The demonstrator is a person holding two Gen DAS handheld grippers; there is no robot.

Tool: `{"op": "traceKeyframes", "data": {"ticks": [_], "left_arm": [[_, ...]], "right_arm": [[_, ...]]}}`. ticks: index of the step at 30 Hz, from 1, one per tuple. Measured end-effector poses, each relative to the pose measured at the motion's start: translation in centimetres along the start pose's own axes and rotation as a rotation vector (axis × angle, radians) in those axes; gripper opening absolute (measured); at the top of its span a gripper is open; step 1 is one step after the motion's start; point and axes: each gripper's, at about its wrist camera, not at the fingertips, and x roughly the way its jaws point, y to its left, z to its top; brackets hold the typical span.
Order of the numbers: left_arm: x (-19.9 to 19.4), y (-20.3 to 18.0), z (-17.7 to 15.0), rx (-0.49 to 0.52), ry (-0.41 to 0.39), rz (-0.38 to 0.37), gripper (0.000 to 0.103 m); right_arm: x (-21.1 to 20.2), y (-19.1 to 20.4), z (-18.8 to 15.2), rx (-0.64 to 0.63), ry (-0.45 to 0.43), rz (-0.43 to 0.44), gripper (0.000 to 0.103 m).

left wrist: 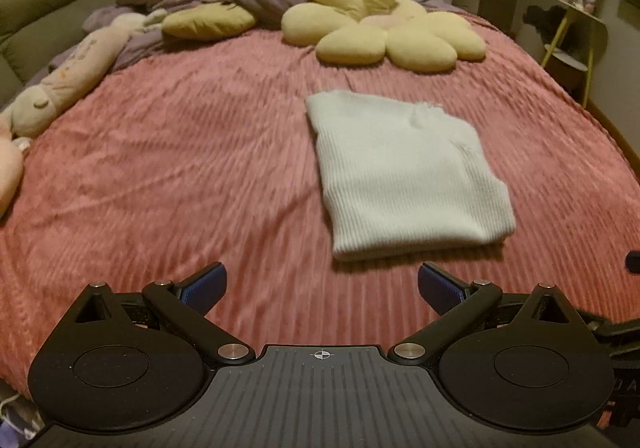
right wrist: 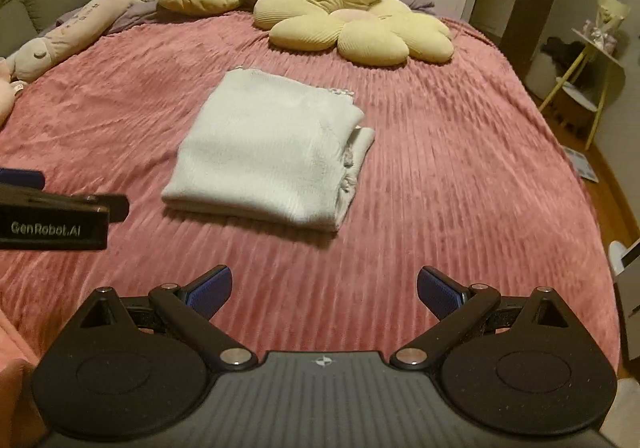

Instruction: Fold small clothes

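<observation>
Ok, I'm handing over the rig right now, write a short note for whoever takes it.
Left gripper: open, empty, hovering over the blanket short of the garment.
Right gripper: open, empty, likewise short of it.
White knit garment: folded into a compact rectangle, flat mid-bed, touched by neither gripper; layered edges show on its right side.
Done: this piece looks folded.
Left: perhaps tidy the loose right edge. No other clothes to fold are in view.

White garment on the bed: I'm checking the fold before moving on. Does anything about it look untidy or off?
Mostly neat. The white ribbed knit garment lies folded on the pink ribbed bedspread, but in the right wrist view its right edge shows uneven layers, with a bunched lower layer sticking out.
</observation>
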Motion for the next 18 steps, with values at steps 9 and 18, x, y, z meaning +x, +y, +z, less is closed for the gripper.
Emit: {"op": "traceKeyframes", "data": {"ticks": [9,18], "left_arm": [[1.2,-0.8,0.9,0.034,0.121,-0.017,0.103],[2.0,-1.8,1.9,0.065,0.162,-0.003,0.103]], "right_arm": [[0.3,0.0,1.2,0.08,0.096,0.044,0.099],[1.6,-0.9,2.4,0.126,0.18,0.015,0.099]]}}
